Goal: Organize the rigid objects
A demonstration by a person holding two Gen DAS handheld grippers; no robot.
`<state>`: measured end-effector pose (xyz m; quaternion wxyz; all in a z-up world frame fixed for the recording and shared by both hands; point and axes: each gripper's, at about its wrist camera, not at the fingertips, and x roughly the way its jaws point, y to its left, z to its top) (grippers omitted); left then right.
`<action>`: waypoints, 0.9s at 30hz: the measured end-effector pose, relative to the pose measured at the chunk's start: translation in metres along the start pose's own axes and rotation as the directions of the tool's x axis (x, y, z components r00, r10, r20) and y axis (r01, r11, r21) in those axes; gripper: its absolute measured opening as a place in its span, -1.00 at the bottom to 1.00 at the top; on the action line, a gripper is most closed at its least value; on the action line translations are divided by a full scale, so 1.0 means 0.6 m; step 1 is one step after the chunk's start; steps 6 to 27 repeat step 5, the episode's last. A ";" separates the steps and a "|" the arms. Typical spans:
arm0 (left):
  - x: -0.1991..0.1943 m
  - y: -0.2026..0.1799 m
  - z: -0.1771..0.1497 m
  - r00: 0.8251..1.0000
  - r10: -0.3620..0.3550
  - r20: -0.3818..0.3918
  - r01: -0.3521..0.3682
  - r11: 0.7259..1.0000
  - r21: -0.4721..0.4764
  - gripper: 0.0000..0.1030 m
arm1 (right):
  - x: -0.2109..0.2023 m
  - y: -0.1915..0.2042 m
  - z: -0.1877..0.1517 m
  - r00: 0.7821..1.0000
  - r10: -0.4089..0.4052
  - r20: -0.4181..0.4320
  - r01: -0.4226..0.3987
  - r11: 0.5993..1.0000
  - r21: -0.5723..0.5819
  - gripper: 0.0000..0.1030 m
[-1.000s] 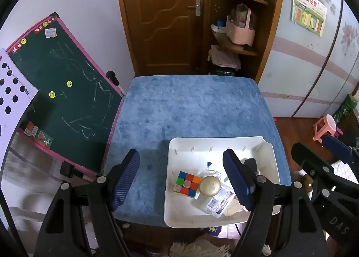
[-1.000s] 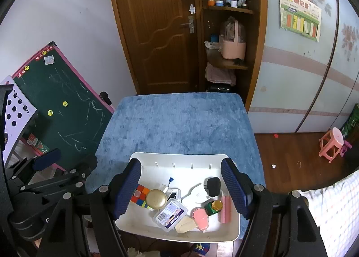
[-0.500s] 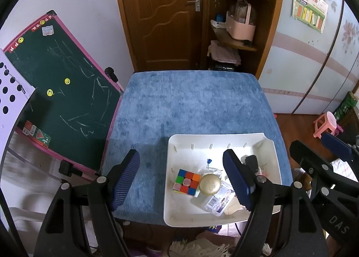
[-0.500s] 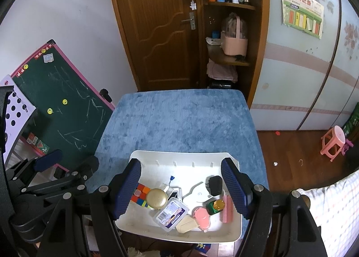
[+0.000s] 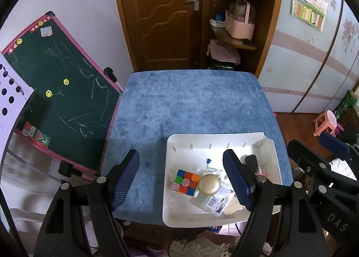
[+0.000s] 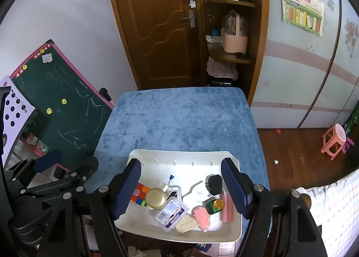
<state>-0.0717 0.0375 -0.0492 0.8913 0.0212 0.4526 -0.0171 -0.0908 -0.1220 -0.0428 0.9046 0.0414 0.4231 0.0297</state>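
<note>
A white tray (image 6: 179,158) (image 5: 179,144) sits at the near edge of a blue table (image 6: 179,117) (image 5: 190,104). It holds a colour cube (image 5: 185,182) (image 6: 141,194), a gold round lid (image 6: 155,197) (image 5: 209,184), a clear plastic box (image 6: 171,214), a black plug (image 6: 215,184), a pink cap (image 6: 201,215), a small green bottle (image 6: 215,205) and a pink comb (image 6: 227,207). My left gripper (image 5: 182,179) hovers open above the tray's left part. High over the tray, my right gripper (image 6: 182,188) is open too, holding nothing.
A green chalkboard (image 5: 56,86) with a pink frame leans at the table's left side. Behind the table are a wooden door (image 6: 161,21) and corner shelves (image 6: 228,55) with a pink basket. A pink stool (image 6: 334,140) stands on the floor at right.
Both views have shifted slightly back and up; the room sits a little lower in frame. Tray contents and both open grippers are unchanged.
</note>
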 end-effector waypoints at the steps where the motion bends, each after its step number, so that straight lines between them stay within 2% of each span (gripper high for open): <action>1: 0.000 0.000 0.000 1.000 0.000 0.000 0.000 1.000 0.000 0.54 | 0.000 0.000 0.000 1.000 0.001 0.000 -0.001 1.000 0.000 0.45; 27: 0.003 -0.004 0.000 1.000 -0.004 -0.007 0.004 1.000 0.007 0.54 | 0.002 -0.001 -0.002 1.000 -0.001 -0.005 0.001 1.000 0.004 0.45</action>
